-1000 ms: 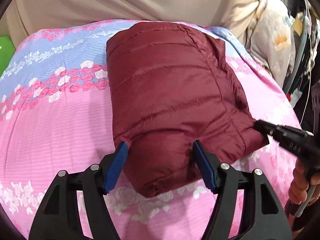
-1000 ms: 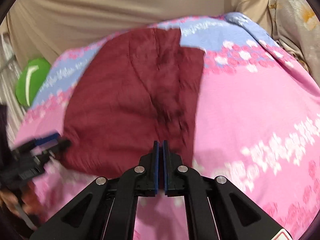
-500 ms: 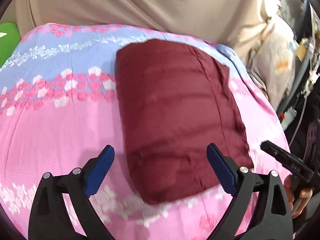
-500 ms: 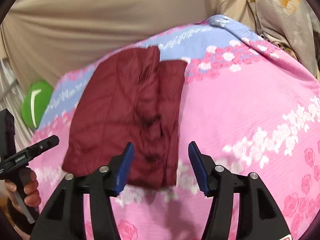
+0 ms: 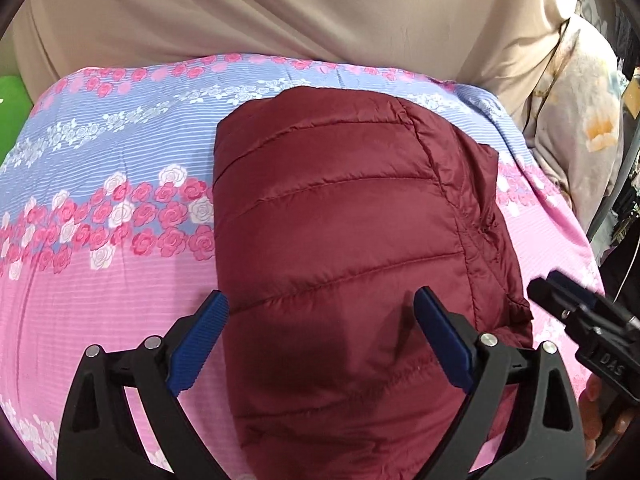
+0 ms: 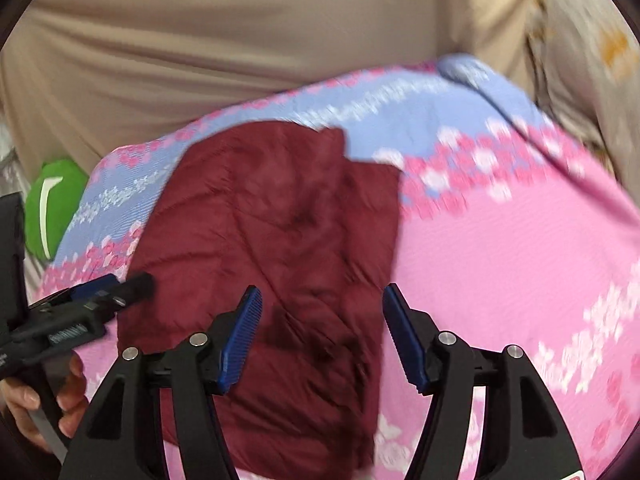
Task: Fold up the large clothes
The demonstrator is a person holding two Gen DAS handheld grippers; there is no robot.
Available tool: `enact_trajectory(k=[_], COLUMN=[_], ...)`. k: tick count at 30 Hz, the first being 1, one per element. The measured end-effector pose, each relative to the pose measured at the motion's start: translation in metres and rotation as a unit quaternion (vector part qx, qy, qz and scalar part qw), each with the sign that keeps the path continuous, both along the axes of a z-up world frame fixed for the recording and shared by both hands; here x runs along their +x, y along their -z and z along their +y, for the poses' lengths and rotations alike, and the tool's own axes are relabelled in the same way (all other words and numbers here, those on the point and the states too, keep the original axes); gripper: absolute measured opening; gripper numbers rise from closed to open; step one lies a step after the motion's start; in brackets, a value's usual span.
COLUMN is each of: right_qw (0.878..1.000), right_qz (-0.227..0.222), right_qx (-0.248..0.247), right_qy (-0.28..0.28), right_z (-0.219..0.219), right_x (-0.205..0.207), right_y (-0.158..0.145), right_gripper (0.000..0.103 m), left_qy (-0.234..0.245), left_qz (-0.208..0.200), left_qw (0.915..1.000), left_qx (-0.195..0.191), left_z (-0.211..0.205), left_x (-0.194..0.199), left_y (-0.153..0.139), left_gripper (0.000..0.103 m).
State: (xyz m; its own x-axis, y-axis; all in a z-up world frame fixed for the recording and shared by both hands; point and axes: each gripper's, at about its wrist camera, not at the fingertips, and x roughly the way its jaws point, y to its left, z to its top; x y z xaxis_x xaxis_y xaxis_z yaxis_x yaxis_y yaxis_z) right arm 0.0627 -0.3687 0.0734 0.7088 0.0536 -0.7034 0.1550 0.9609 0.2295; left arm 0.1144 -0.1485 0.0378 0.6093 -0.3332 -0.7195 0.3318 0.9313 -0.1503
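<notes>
A maroon quilted jacket (image 5: 340,220), folded into a thick rectangle, lies on a pink and blue floral bedsheet (image 5: 100,280). My left gripper (image 5: 320,296) hovers wide open over the jacket's near end, its blue pads clear of the fabric. The right gripper's tip (image 5: 560,292) shows beside the jacket's near right corner. In the right wrist view, my right gripper (image 6: 322,292) hangs over the jacket's (image 6: 272,208) near right part. Its jaws are opening and grip nothing. The left gripper (image 6: 132,284) reaches in from the left, held by a hand (image 6: 24,404).
A beige cloth (image 5: 280,8) hangs along the far side of the bed. A green object (image 6: 52,208) sits past the bed's left end. Pale floral fabric (image 5: 580,120) is piled at the right. Bare pink sheet (image 6: 500,260) stretches right of the jacket.
The right gripper, shut a second ago at the jacket's near edge, has opened. The left gripper has widened. Both have lifted off the jacket, which now lies flat and free.
</notes>
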Motion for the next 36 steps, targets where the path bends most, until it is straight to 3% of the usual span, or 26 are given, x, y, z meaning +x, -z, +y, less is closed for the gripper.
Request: enact_trajectory(k=[5, 10, 11, 12, 13, 15, 17, 22, 27, 31, 33, 35, 36], right_qw=[0.999, 1.0, 0.999, 0.999, 0.998, 0.995, 0.997, 0.998, 0.998, 0.999, 0.999, 0.998, 0.997], right_qz=[-0.018, -0.01, 0.0, 0.01, 0.019, 0.006, -0.02, 0.05, 0.038, 0.029, 0.032, 0.04, 0.042], right_qx=[-0.035, -0.002, 0.019, 0.035, 0.056, 0.097, 0.072, 0.041, 0.042, 0.023, 0.02, 0.036, 0.047], right_qy=[-0.001, 0.029, 0.037, 0.038, 0.029, 0.013, 0.015, 0.023, 0.03, 0.005, -0.021, -0.035, -0.033], right_z=[0.014, -0.005, -0.012, -0.016, -0.02, -0.024, -0.023, -0.025, -0.031, -0.029, -0.026, -0.023, -0.023], right_x=[0.034, 0.077, 0.088, 0.095, 0.102, 0.102, 0.095, 0.118, 0.093, 0.034, 0.004, -0.026, -0.037], right_y=[-0.012, -0.001, 0.006, 0.013, 0.018, 0.018, 0.01, 0.054, 0.028, 0.009, 0.011, 0.021, 0.026], right_gripper=[0.062, 0.062, 0.058, 0.046, 0.009, 0.004, 0.003, 0.004, 0.009, 0.017, 0.024, 0.05, 0.053], left_qy=[0.004, 0.007, 0.007, 0.007, 0.006, 0.005, 0.006, 0.018, 0.015, 0.044, 0.07, 0.106, 0.118], left_qz=[-0.003, -0.016, -0.018, -0.022, -0.028, -0.046, -0.051, -0.022, -0.022, -0.027, -0.03, -0.024, -0.016], left_qw=[0.9999, 0.9997, 0.9997, 0.9997, 0.9995, 0.9989, 0.9983, 0.9986, 0.9978, 0.9979, 0.9966, 0.9934, 0.9919], left_qx=[0.01, 0.018, 0.015, 0.012, 0.011, 0.012, 0.028, 0.045, 0.06, 0.038, 0.031, 0.036, 0.042], left_z=[-0.006, -0.007, -0.006, -0.005, -0.005, -0.005, -0.009, -0.019, -0.014, 0.007, 0.017, 0.023, 0.025], left_x=[0.006, 0.008, 0.009, 0.009, 0.01, 0.01, 0.015, 0.034, 0.028, -0.002, -0.03, -0.06, -0.073], left_y=[0.004, 0.002, 0.001, -0.001, -0.003, -0.009, -0.007, 0.021, 0.017, 0.003, 0.001, 0.008, 0.015], left_gripper=[0.092, 0.092, 0.092, 0.092, 0.092, 0.092, 0.092, 0.097, 0.096, 0.095, 0.096, 0.096, 0.096])
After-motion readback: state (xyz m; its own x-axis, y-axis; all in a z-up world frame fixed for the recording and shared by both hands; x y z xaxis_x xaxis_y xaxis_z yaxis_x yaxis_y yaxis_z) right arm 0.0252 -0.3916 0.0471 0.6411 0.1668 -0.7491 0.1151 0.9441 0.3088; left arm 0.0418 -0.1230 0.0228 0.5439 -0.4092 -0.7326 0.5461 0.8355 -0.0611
